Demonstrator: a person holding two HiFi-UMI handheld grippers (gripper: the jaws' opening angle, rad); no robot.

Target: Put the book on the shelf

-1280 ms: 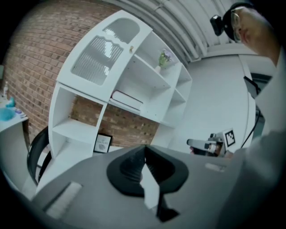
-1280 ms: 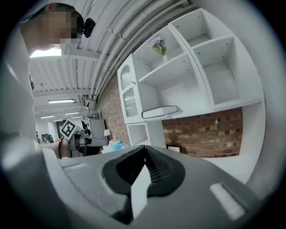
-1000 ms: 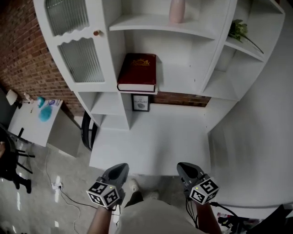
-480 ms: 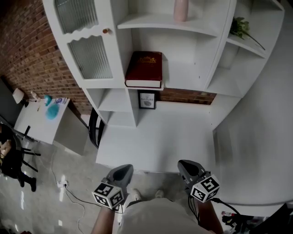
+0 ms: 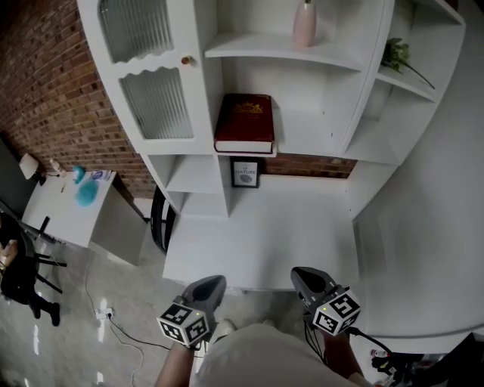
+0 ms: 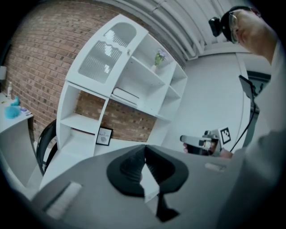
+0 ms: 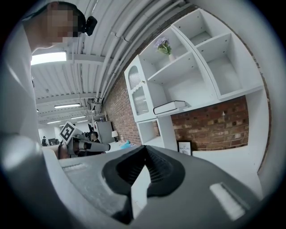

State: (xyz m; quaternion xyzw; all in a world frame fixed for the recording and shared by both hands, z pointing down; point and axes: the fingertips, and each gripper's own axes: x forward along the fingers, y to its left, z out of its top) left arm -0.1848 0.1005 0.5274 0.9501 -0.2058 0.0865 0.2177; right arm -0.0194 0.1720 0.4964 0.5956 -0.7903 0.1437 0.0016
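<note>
A dark red book (image 5: 244,123) lies flat on the middle shelf of the white shelf unit (image 5: 318,143). It shows side-on in the right gripper view (image 7: 170,107) and as a pale strip in the left gripper view (image 6: 126,95). My left gripper (image 5: 214,282) and right gripper (image 5: 301,273) hang side by side at the near edge of the white desk (image 5: 265,230), well short of the shelf. Both are shut and hold nothing: the jaws meet in the left gripper view (image 6: 144,148) and in the right gripper view (image 7: 145,148).
A pink vase (image 5: 305,23) stands on the upper shelf and a green plant (image 5: 397,53) on the right shelf. A small framed picture (image 5: 245,172) leans under the book. A ribbed-glass cabinet door (image 5: 159,102) is at the left, with a black chair (image 5: 156,219) and side table (image 5: 64,208) below.
In the head view the shelf unit and book have drifted right and slightly down. Both grippers stay shut and empty low in the frame, and the book has not moved on its shelf.
</note>
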